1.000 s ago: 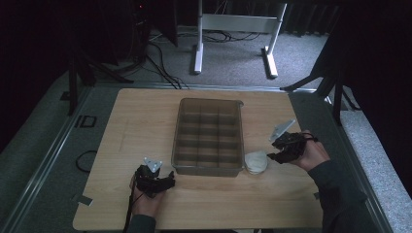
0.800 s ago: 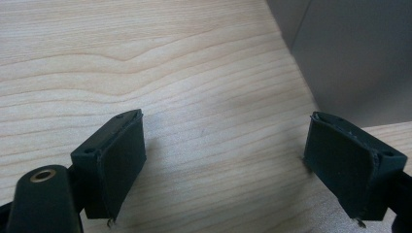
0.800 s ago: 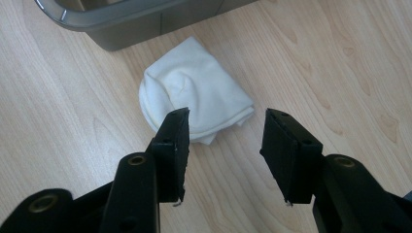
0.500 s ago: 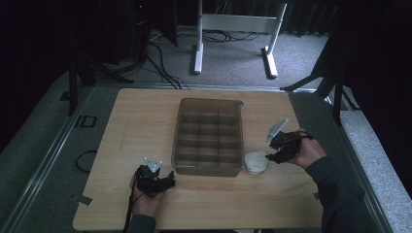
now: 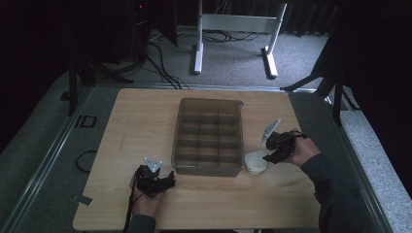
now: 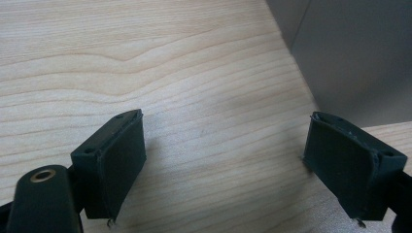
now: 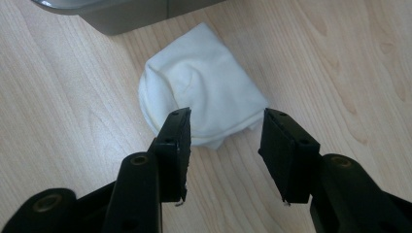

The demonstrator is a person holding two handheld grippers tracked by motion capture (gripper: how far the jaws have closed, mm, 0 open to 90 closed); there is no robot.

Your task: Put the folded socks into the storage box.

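A folded white cloth [image 5: 255,161] [image 7: 201,97] lies on the wooden table beside the near right corner of a grey compartment tray [image 5: 210,104]. My right gripper [image 5: 272,151] [image 7: 226,131] hovers at the cloth's right edge, open, its black jaws just above the cloth's near edge with nothing pressed between them. My left gripper [image 5: 154,177] [image 6: 223,155] rests low on the table left of the tray's near left corner, open wide over bare wood.
The tray's grey wall [image 6: 350,53] stands close to the right of my left gripper. Beyond the table's far edge are a white stand [image 5: 233,29] and cables on the floor. Bare wood stretches along the table's left [image 5: 131,126].
My right gripper has shifted slightly down and left toward the white cloth. The left gripper has not moved.
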